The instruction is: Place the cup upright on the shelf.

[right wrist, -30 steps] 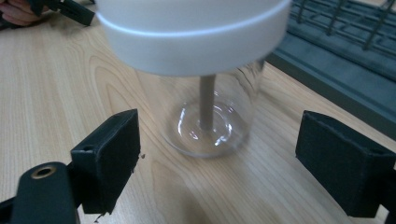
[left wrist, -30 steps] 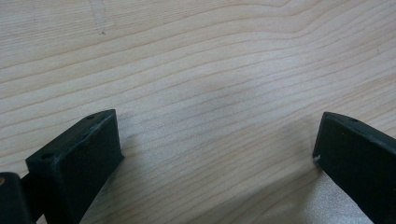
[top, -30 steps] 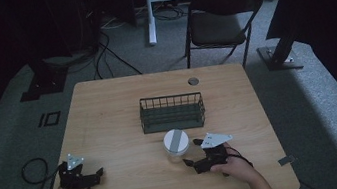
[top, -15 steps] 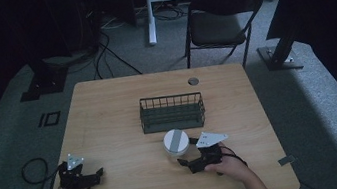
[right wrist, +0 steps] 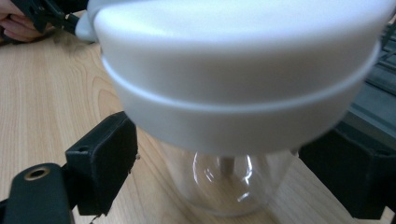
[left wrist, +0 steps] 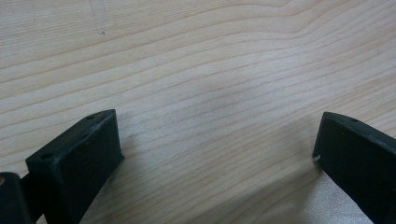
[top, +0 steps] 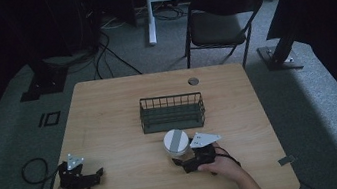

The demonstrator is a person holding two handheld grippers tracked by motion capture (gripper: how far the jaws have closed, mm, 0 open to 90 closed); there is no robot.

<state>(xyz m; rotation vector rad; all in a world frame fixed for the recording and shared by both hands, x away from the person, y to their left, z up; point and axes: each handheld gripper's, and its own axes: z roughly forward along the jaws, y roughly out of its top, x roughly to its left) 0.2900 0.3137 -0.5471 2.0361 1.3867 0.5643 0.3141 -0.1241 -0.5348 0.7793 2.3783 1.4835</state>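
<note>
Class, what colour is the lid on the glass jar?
White lid, grey stripe on top; right gripper view shows it best.

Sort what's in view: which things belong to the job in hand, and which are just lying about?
In the job:
right gripper, jaws open around the jar
clear glass jar with white lid
dark wire basket, probably

Lying about:
left gripper, open on the wooden table
black folding chair
floor cables

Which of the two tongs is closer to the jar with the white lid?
The right tongs. Their open jaws stand on either side of the jar, just in front of the wire basket. The left tongs rest far off by the table's near left corner, open over bare wood.
</note>
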